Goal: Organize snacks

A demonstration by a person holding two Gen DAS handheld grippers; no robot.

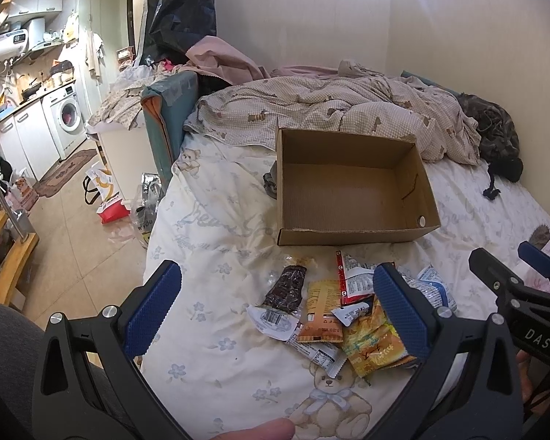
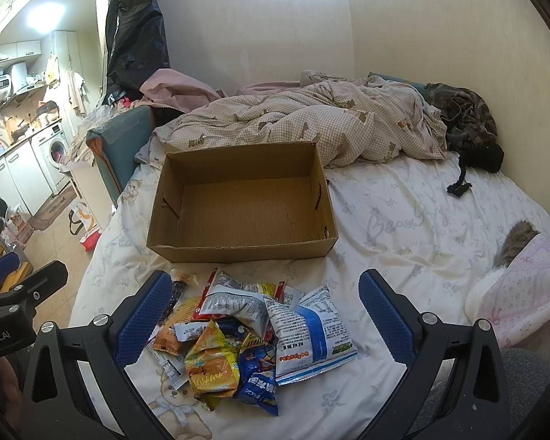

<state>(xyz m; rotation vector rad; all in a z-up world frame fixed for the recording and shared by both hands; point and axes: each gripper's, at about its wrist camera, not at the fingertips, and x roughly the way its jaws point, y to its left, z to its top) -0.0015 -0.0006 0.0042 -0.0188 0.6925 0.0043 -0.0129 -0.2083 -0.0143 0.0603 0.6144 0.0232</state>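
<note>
Beside the cardboard box [image 1: 348, 183], the left tool's right finger [image 1: 399, 311] is covering part of the snack pile [image 1: 322, 311]; lower packets are lying buried, and print on the packets is too small for reading.

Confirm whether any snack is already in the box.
No. The box shows only its bare cardboard floor, and the snacks all lie in a pile on the bed in front of it.

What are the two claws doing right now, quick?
Left claw: open, holding nothing.
Right claw: open, holding nothing.
</note>
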